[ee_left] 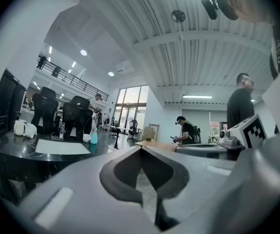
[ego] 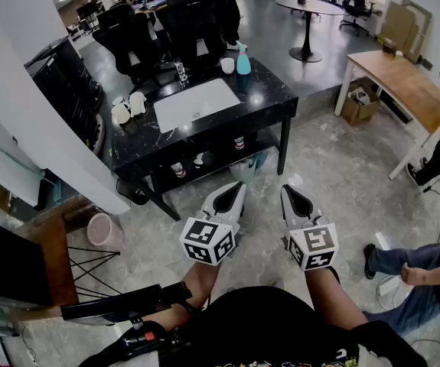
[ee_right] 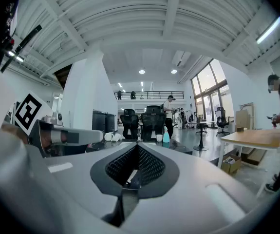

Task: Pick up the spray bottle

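Note:
The spray bottle [ego: 243,59] is teal with a pale trigger head and stands upright at the far right of a black table [ego: 273,90]. It shows small in the left gripper view [ee_left: 94,136] and in the right gripper view [ee_right: 166,136]. My left gripper [ego: 239,186] and right gripper [ego: 287,191] hang side by side over the floor, well short of the table's near edge. Both are shut with nothing between their tips, far from the bottle.
On the black table lie a white mat [ego: 195,103], a white cup [ego: 227,65], white mugs [ego: 128,107] and a small dark bottle [ego: 180,72]. Black office chairs [ego: 197,17] stand behind it. A wooden table [ego: 403,82] and a person [ego: 415,270] are at right.

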`<state>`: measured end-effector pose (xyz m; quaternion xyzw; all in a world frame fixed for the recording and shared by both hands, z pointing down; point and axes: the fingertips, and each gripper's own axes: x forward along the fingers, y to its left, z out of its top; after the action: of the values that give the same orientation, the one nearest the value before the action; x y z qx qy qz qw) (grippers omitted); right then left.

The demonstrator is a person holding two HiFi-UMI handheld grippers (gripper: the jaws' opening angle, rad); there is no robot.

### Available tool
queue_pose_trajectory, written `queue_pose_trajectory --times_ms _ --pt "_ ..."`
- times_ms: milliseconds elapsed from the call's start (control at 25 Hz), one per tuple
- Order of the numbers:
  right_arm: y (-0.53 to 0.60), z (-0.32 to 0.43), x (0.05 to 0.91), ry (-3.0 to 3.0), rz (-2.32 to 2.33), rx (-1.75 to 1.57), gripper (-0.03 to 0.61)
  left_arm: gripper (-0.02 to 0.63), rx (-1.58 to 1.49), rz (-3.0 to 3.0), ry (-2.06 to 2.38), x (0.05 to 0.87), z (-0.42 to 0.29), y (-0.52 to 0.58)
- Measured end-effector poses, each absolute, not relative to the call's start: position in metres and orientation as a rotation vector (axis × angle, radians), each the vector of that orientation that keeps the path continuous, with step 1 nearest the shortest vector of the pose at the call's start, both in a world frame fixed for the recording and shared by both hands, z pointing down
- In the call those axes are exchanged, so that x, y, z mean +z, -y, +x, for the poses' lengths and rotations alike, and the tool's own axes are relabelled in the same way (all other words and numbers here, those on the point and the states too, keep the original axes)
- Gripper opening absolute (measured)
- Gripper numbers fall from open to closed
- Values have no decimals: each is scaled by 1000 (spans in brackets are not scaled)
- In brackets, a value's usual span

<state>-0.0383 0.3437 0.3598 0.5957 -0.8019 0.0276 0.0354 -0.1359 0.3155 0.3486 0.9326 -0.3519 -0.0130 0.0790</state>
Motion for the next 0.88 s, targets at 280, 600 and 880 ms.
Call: queue_pose_trajectory --times_ms 280,600,880 --pt "-317 -27 368 2416 1850 48 23 0 23 2796 1151 359 -128 -296" --pt "-316 -22 367 2429 1852 43 25 0 15 2790 1170 361 -117 -295" --pt "-309 9 367 2454 1859 58 26 0 8 2782 1183 362 -81 -287"
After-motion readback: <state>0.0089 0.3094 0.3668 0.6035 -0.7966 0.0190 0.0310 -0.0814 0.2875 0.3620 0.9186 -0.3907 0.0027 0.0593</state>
